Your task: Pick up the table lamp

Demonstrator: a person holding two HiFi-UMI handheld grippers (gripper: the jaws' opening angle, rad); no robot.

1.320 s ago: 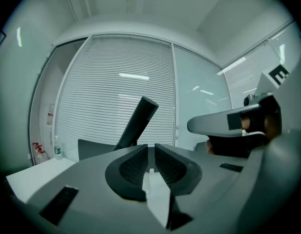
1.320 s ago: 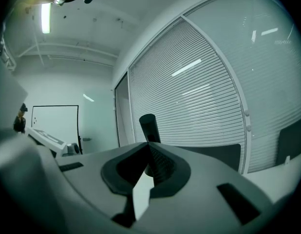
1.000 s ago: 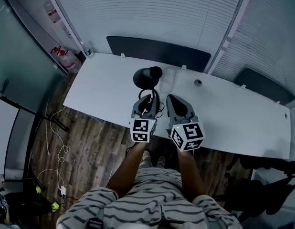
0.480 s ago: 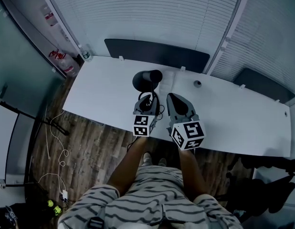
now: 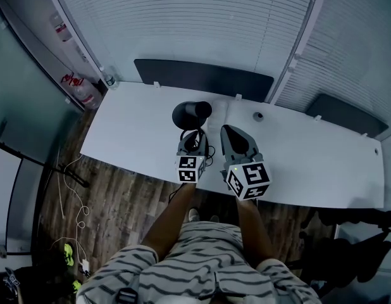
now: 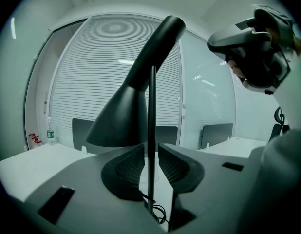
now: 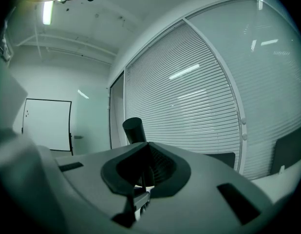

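the table lamp (image 5: 191, 114) stands on the white table (image 5: 132, 125), around the middle of its near half, with its black shade leaning to the far side. its thin stem (image 6: 151, 130) runs upright between the pads of your left gripper (image 5: 194, 137). in the left gripper view, that gripper (image 6: 151, 147) has its jaws drawn in on the stem from both sides, pinching it low down below the shade, and the lamp's cable (image 6: 158, 209) curls just under the jaws.

your right gripper (image 5: 228, 132) hovers just to the right of the lamp, beside the left one and apart from it. in the right gripper view (image 7: 148, 145) its jaws are pressed together with nothing between them, and the round end of the lamp's arm (image 7: 133, 129) shows beyond them.

along the far edge of the table there is a dark panel (image 5: 202, 78), with white blinds (image 5: 195, 24) behind it. a bottle (image 5: 109, 79) stands at the table's far left corner. nearer to you is the wood floor (image 5: 119, 208).
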